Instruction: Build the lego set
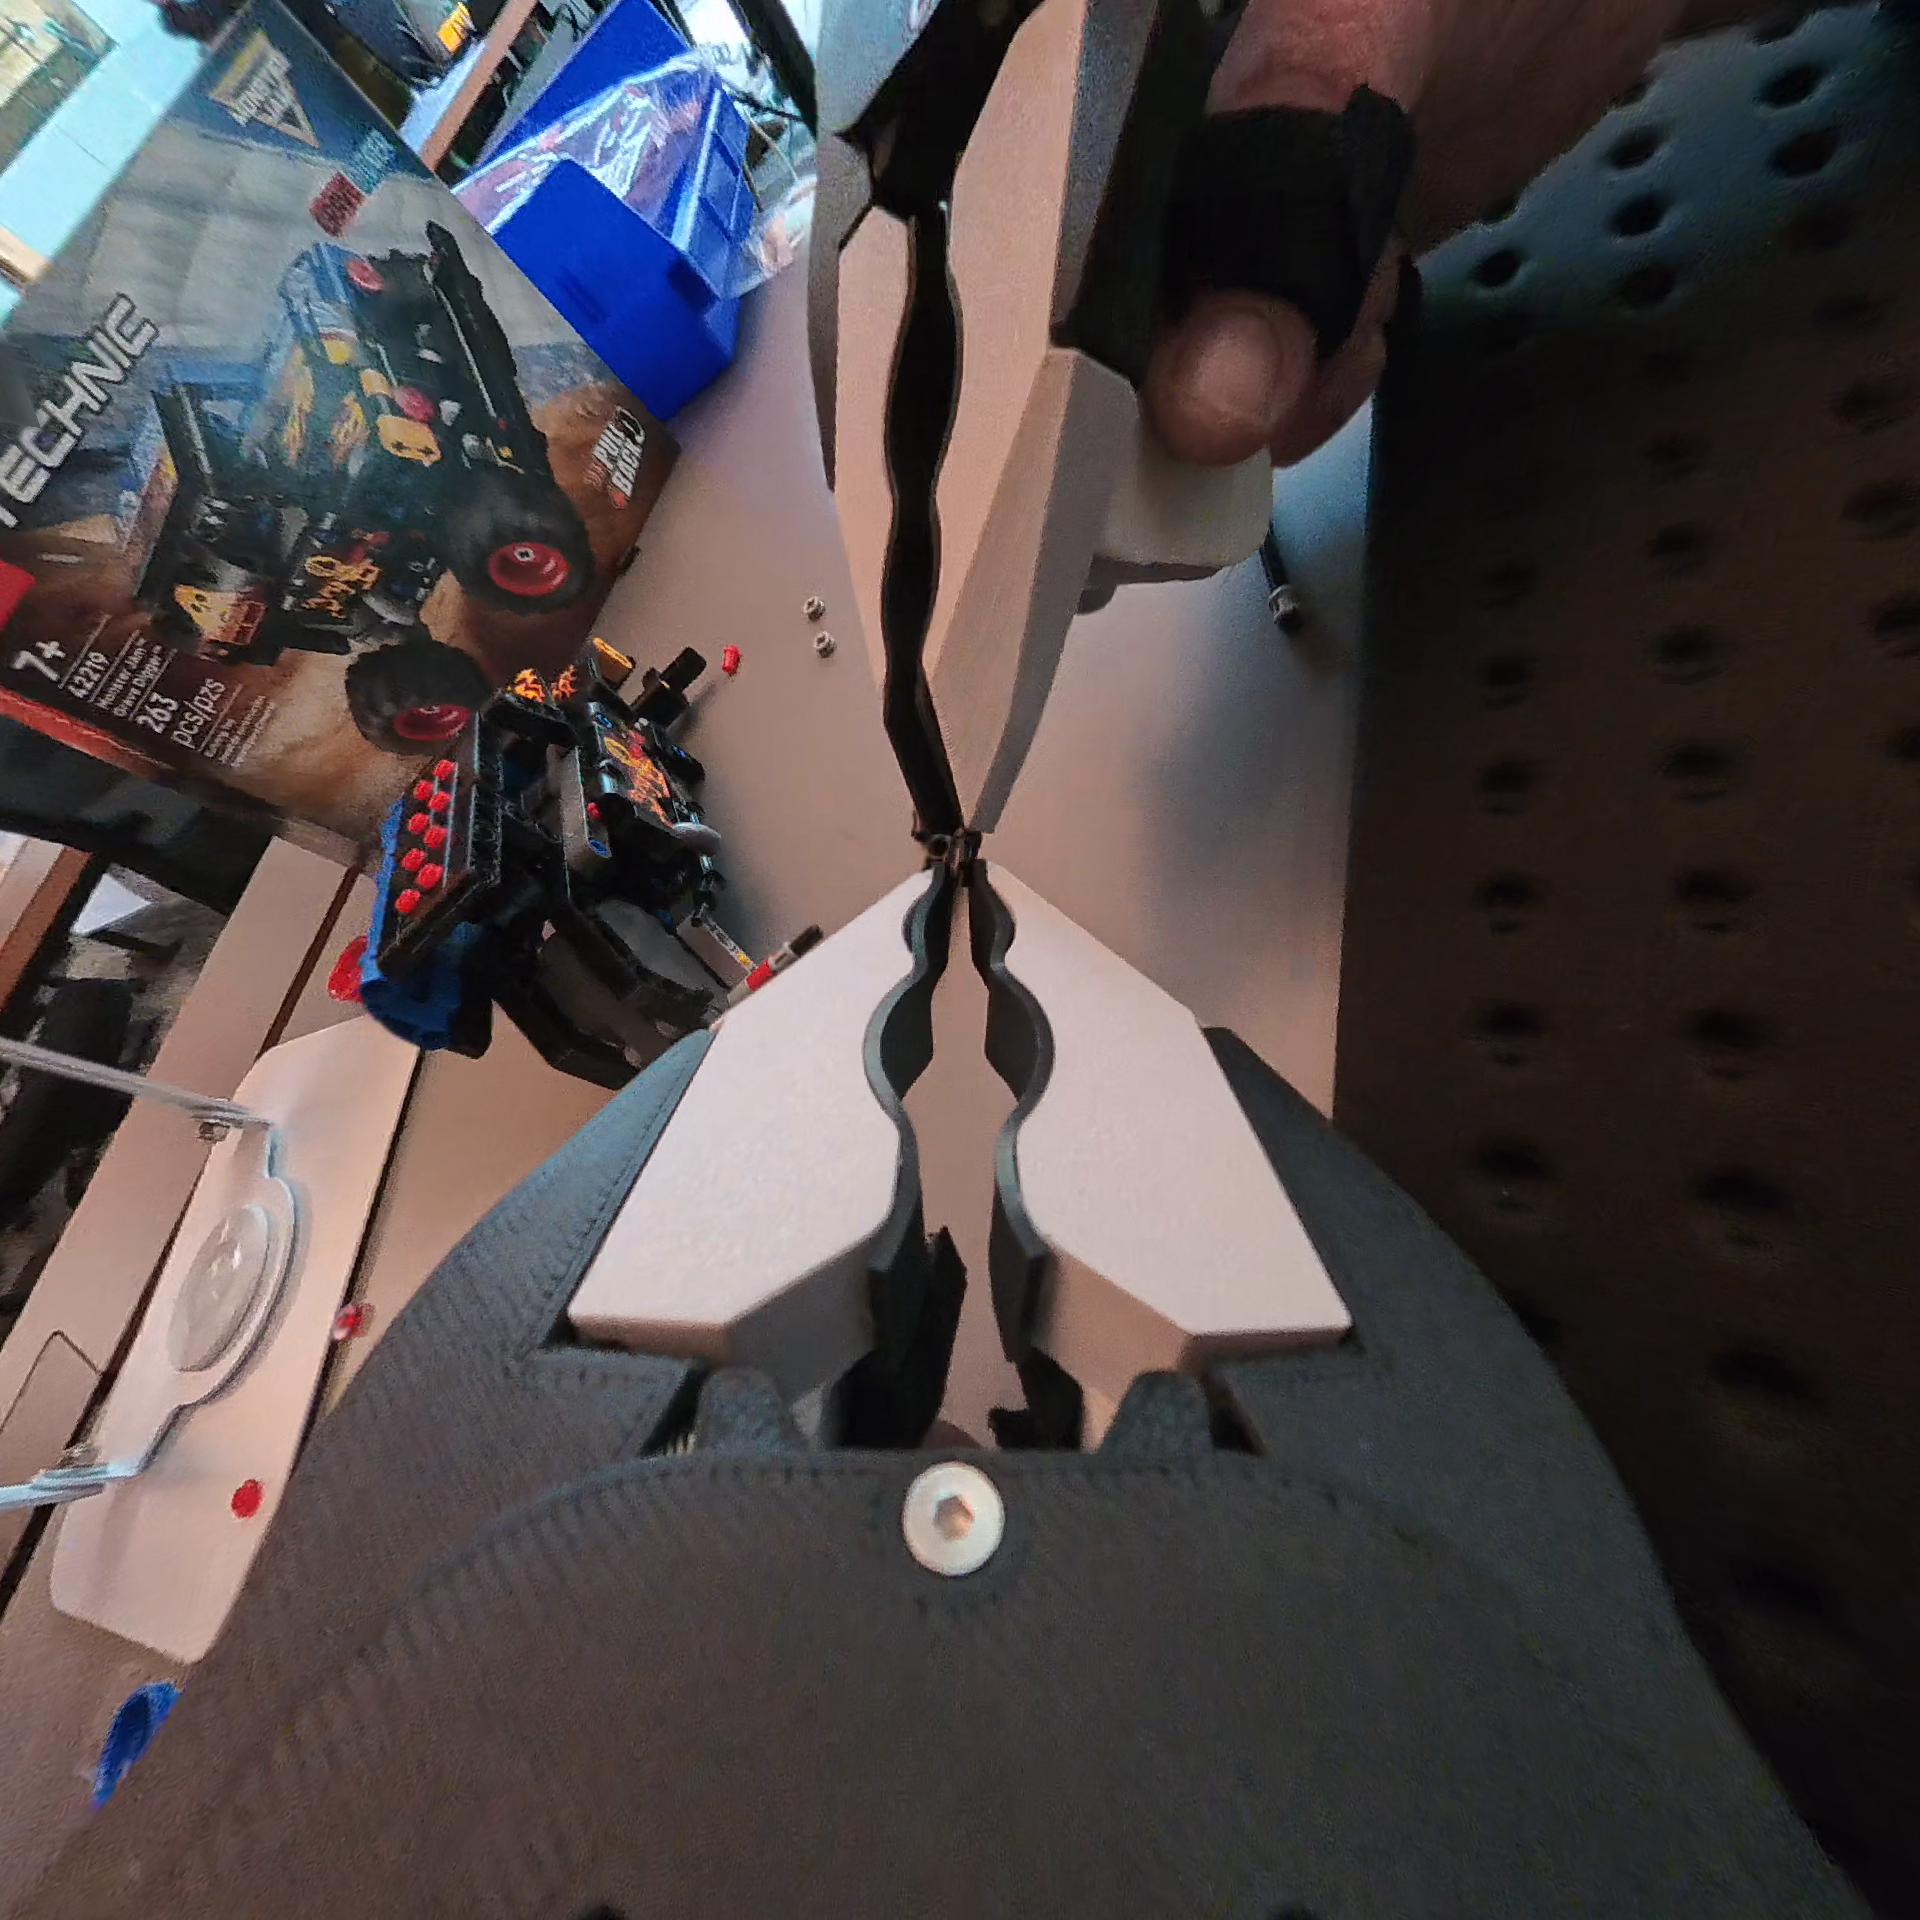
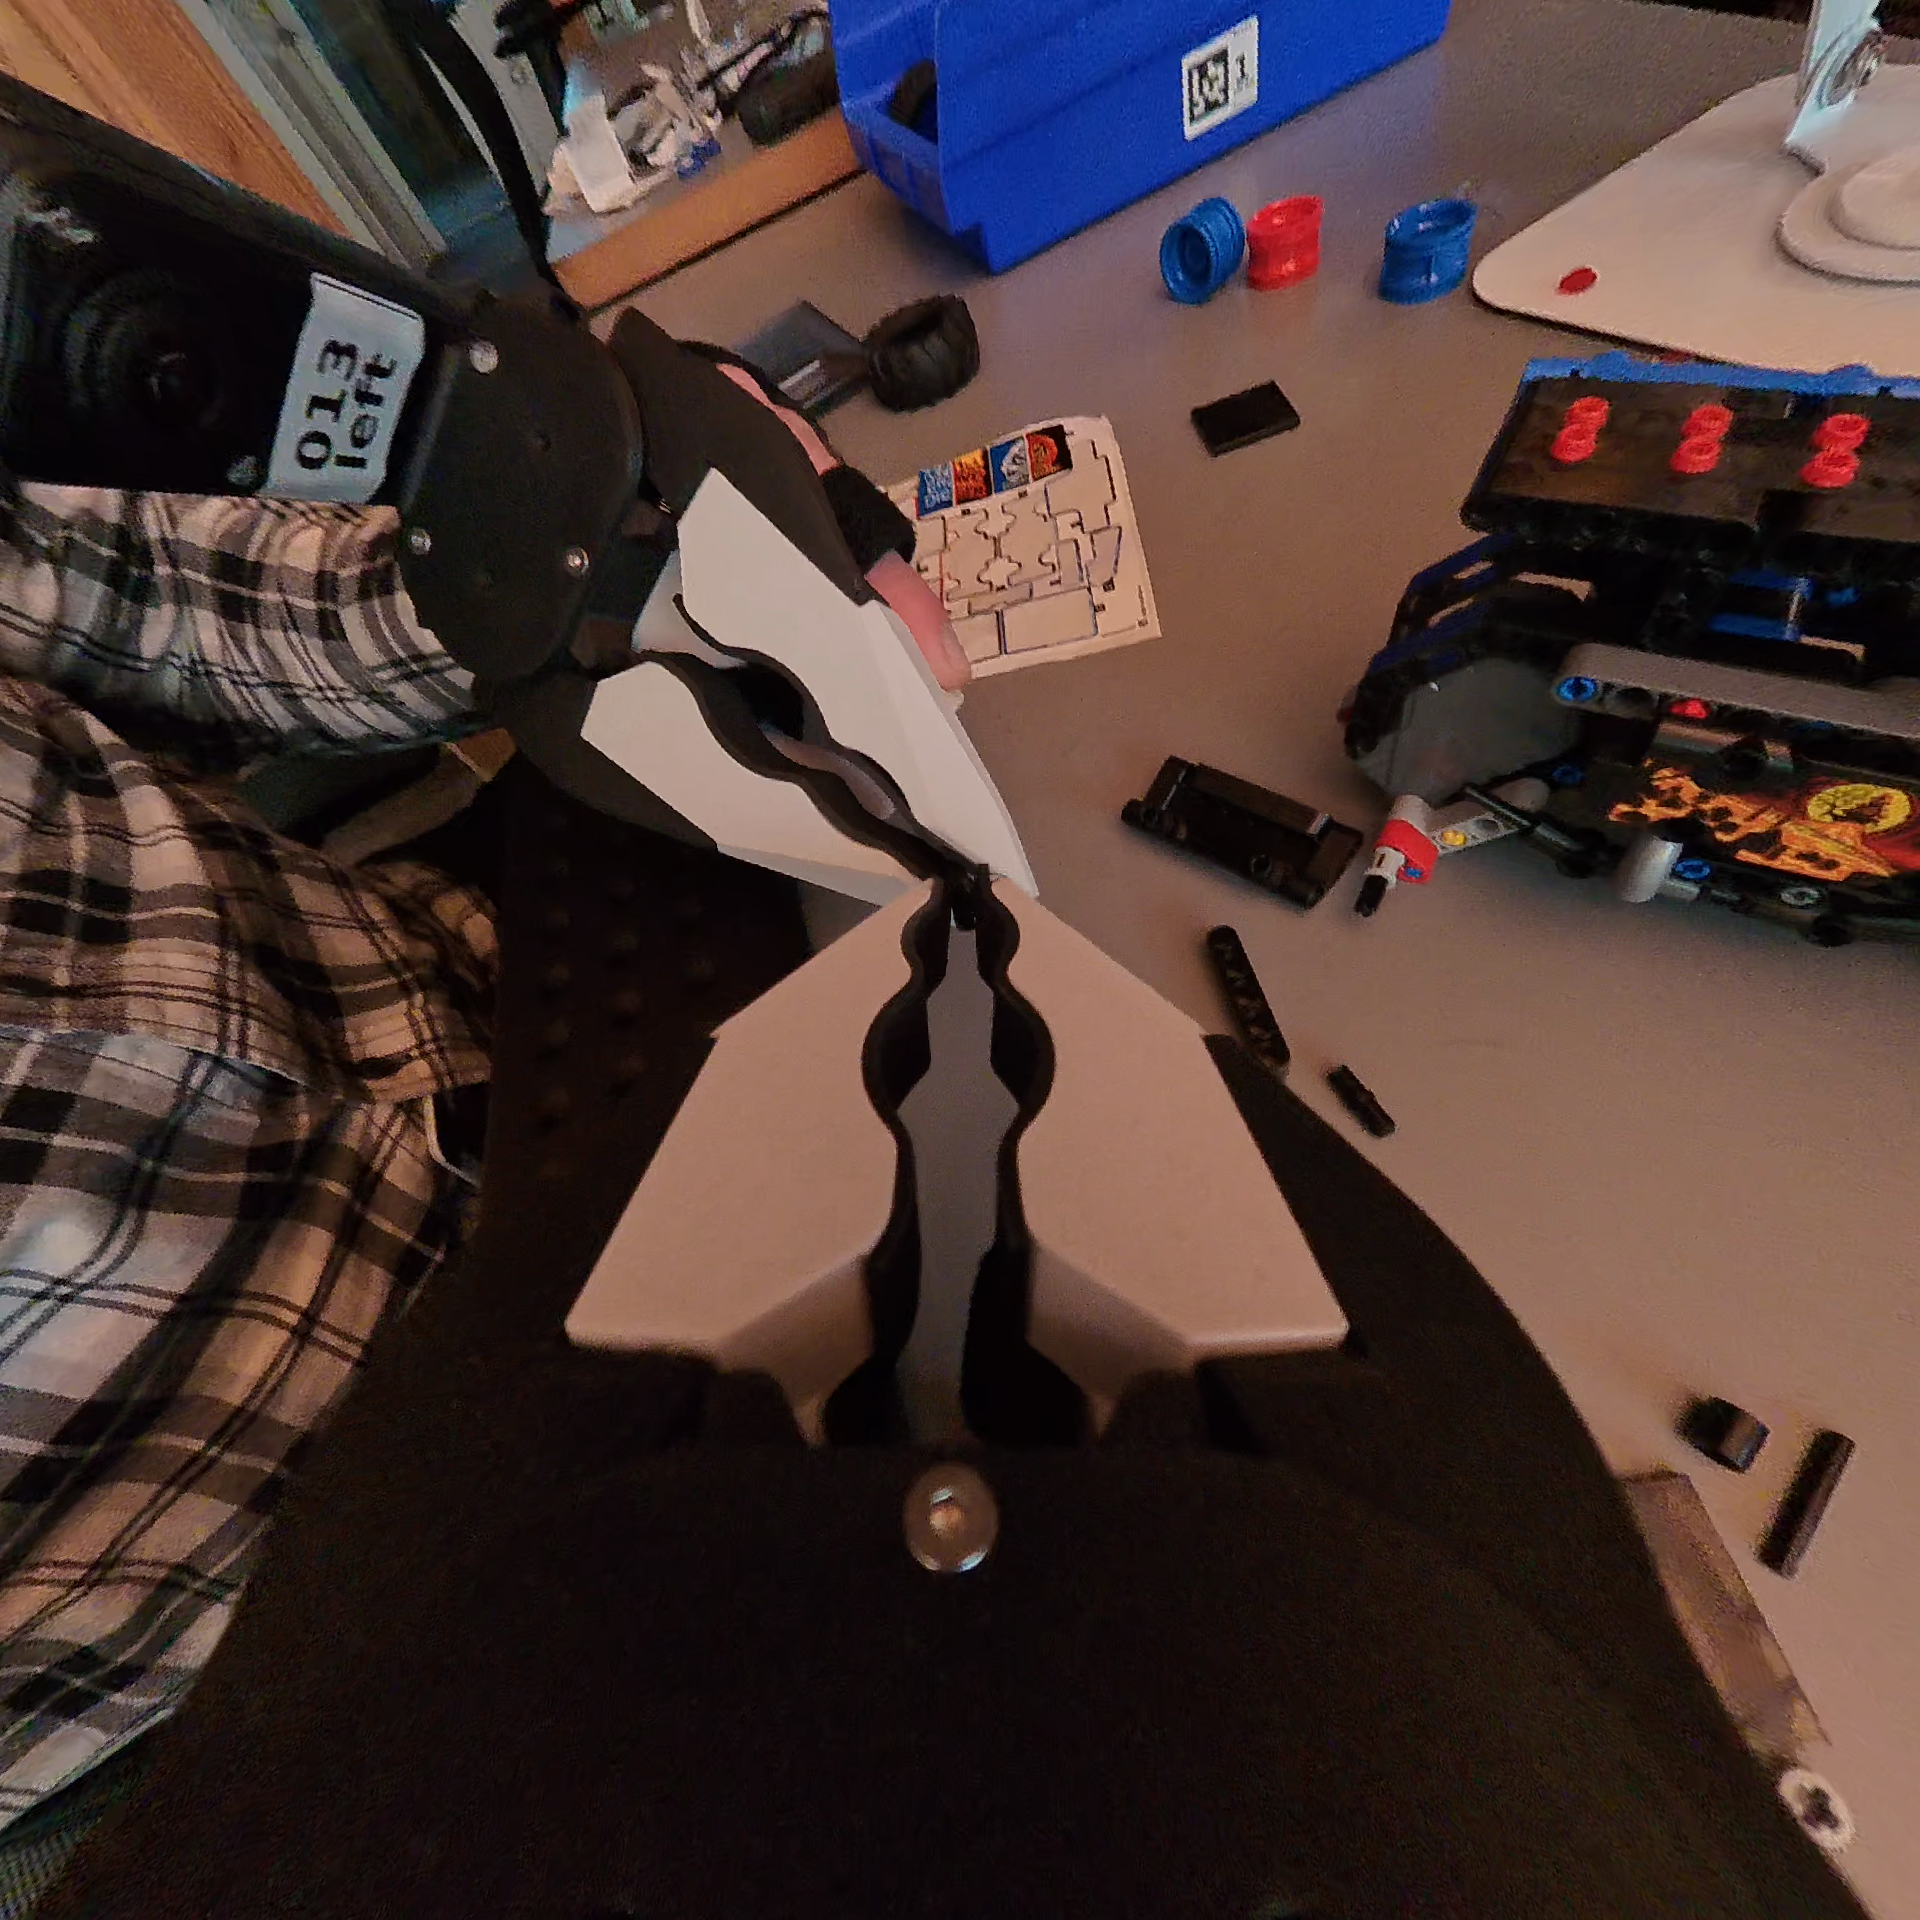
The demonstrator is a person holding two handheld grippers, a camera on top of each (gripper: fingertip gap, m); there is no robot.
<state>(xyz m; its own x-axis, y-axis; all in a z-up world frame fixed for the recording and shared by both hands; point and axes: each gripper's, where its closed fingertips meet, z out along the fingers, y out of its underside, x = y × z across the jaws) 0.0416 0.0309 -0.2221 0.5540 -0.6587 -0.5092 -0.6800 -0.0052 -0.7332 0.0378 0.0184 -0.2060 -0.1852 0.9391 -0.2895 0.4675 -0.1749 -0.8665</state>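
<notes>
My left gripper (image 1: 954,878) and my right gripper (image 2: 961,914) meet tip to tip above the table edge. A small black Lego piece (image 1: 948,840) sits pinched where the tips meet, and both grippers are shut on it. It also shows in the right wrist view (image 2: 964,896). The right gripper (image 1: 948,816) comes in from the top of the left wrist view. The left gripper (image 2: 954,871) comes in from the upper left of the right wrist view. The partly built black, blue and orange truck (image 1: 582,831) (image 2: 1683,644) lies on the grey table, apart from both grippers.
The Lego box (image 1: 312,468) and a blue bin (image 2: 1091,104) stand at the back. A sticker sheet (image 2: 1039,551), blue and red wheel rims (image 2: 1285,241), a black tyre (image 2: 925,351) and loose black parts (image 2: 1242,831) lie around. A white base plate (image 2: 1662,239) is beside the truck.
</notes>
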